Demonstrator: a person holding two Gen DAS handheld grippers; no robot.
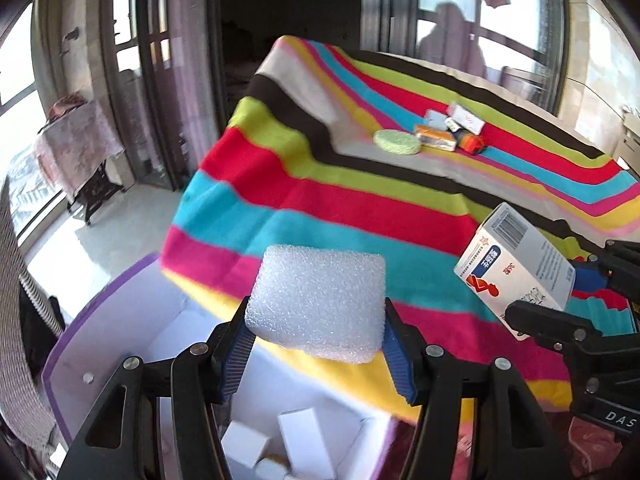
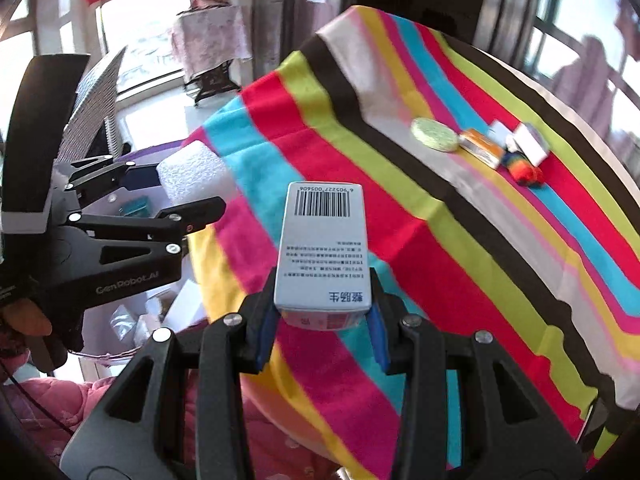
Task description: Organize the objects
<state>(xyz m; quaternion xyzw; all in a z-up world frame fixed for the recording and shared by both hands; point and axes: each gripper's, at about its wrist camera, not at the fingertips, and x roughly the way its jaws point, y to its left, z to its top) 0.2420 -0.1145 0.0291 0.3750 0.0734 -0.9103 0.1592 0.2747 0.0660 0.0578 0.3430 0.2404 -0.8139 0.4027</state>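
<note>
Between the jaws of the left hand-held gripper sits a white foam block, pinched at its near end only, with most of it jutting out past the pads. Just below it, near left, stands an open white bin with a purple rim and small white boxes inside. The foam is soft, so it could squash, twist or slip free and land on the striped blanket instead of in the bin. To the right, the right hand-held gripper is closed on the near end of a small carton with a barcode; held so far back, it could tip or pivot. Both grippers are close together, so they might knock each other over the bin. Far right on the blanket lie a green round pad, an orange packet and other small items, too blurred to name. Much of the bin's inside is hidden behind the left gripper.
</note>
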